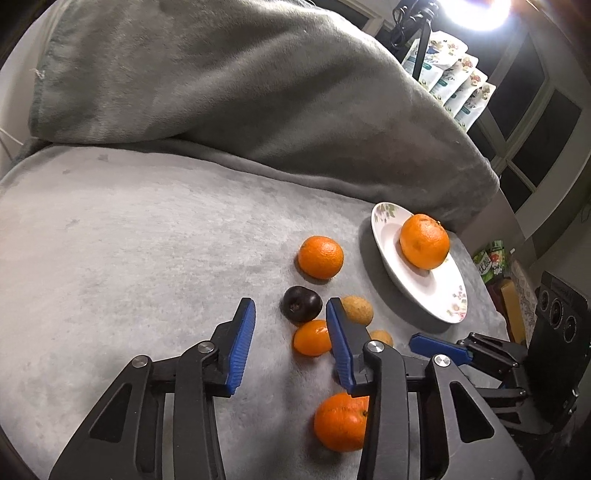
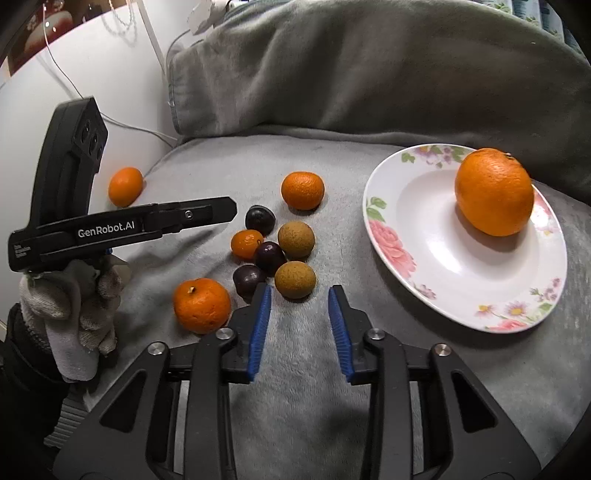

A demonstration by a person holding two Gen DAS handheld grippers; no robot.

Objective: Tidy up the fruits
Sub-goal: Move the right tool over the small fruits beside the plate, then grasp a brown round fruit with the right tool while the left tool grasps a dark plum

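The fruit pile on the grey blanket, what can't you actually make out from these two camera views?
- Left wrist view: the left claw's right finger covers part of the brown fruit, the small orange fruit and the near mandarin.
- Right wrist view: the right claw's left finger hides part of the nearest dark fruit.
- Right wrist view: the gloved hand is cut off below.

A lamp (image 1: 476,11) glares white at the top right of the left view. Fruit throws soft shadows on the grey blanket (image 2: 295,369). Both views bend and darken at the edges.
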